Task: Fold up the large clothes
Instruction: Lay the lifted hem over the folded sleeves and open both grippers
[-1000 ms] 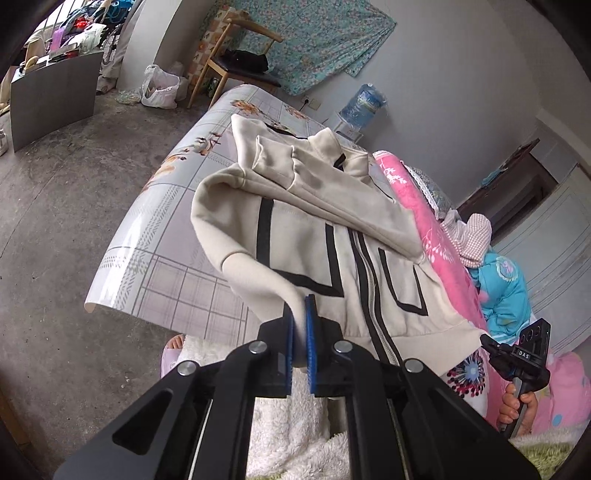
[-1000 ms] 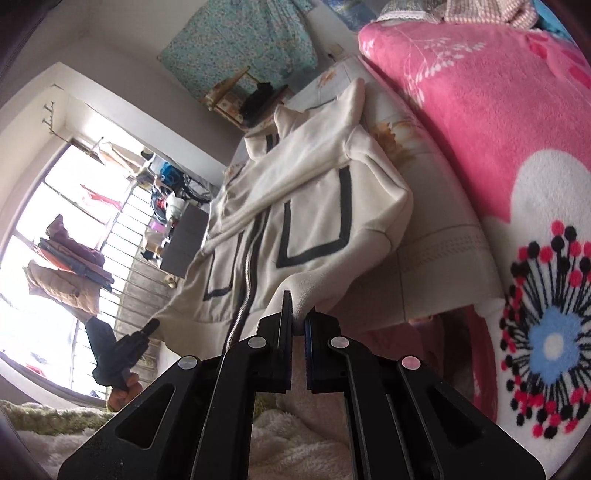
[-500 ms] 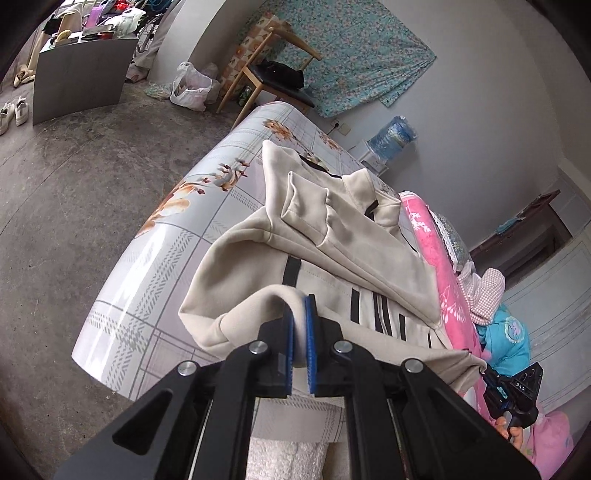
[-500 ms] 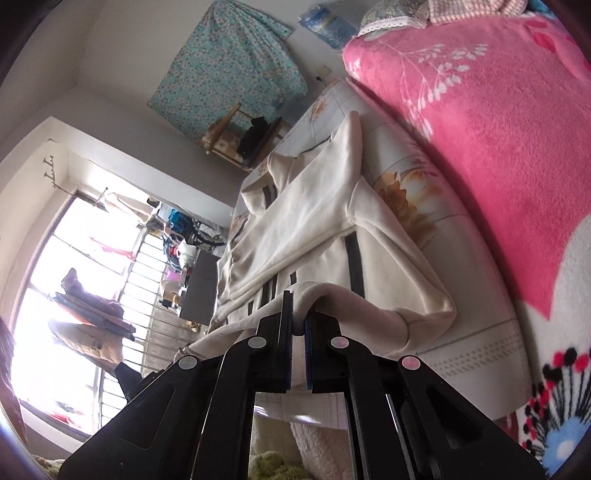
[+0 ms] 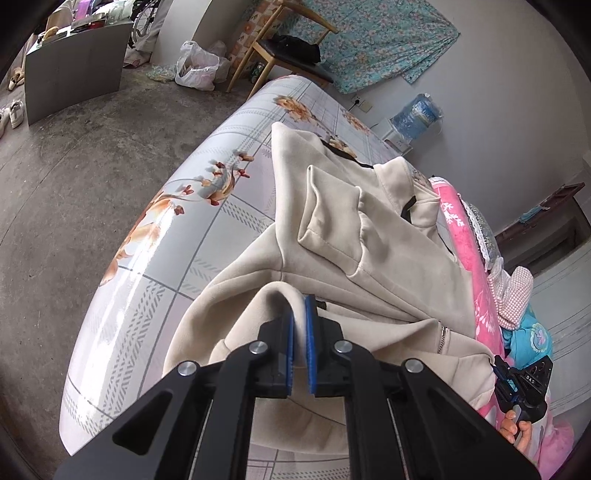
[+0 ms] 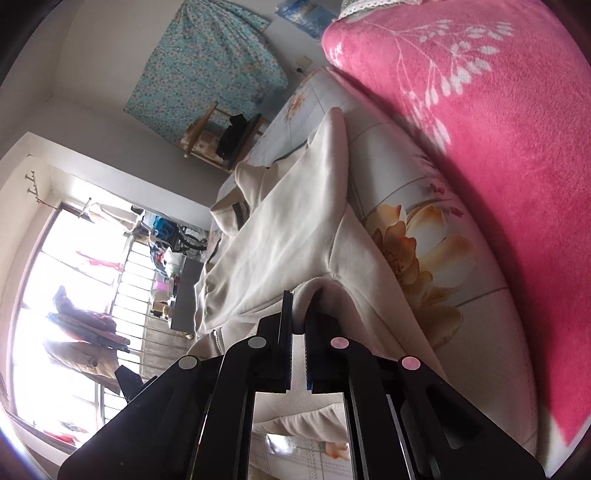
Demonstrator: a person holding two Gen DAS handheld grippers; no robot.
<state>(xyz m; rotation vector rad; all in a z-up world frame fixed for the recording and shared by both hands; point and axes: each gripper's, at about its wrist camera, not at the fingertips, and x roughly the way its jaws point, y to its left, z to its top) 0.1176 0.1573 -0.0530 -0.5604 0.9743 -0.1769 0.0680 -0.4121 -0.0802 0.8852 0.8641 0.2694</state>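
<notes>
Jacket hem carried toward collar.

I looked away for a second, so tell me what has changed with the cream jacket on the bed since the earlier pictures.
Both grippers carried the cream jacket's bottom edge forward over its front, toward the collar; the black stripes and zipper front are now mostly covered. The left gripper and right gripper stayed clamped on the hem throughout. The pink blanket and bed sheet did not move.

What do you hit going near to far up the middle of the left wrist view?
left gripper shut on the jacket hem → folded sleeve cuff → collar → floral sheet → wooden chair → patterned cloth on the wall.
</notes>
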